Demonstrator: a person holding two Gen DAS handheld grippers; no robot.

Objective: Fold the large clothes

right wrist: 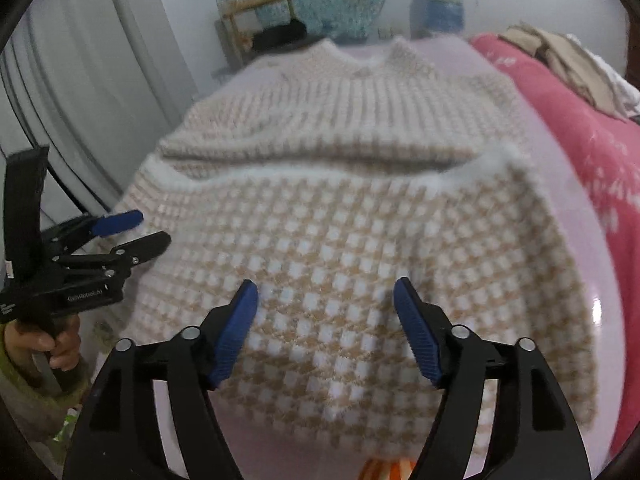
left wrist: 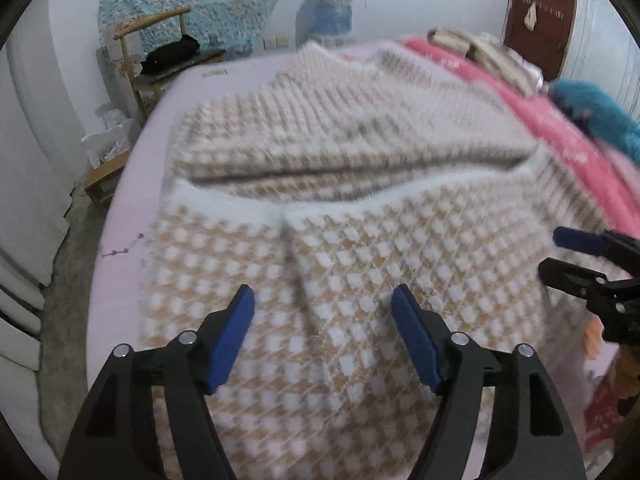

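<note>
Sweater (left wrist: 340,208) lay mid-bed (left wrist: 132,184), hem folded up over chest. Left hand-held gripper (left wrist: 322,332) and right hand-held gripper (right wrist: 326,332) hung above, both spread, empty; fold looked released.

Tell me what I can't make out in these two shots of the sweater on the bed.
- Sweater, near hem: both wrist views, hidden behind the open gripper fingers and cut by the bottom edge.
- Its sleeves: both views, not visible as separate parts; the knit is blurred.
- Folded beige clothes on the pink blanket: right wrist view, blurred and cut by the rim.
- Black item on the wooden chair: left wrist view, too small and blurred.
</note>
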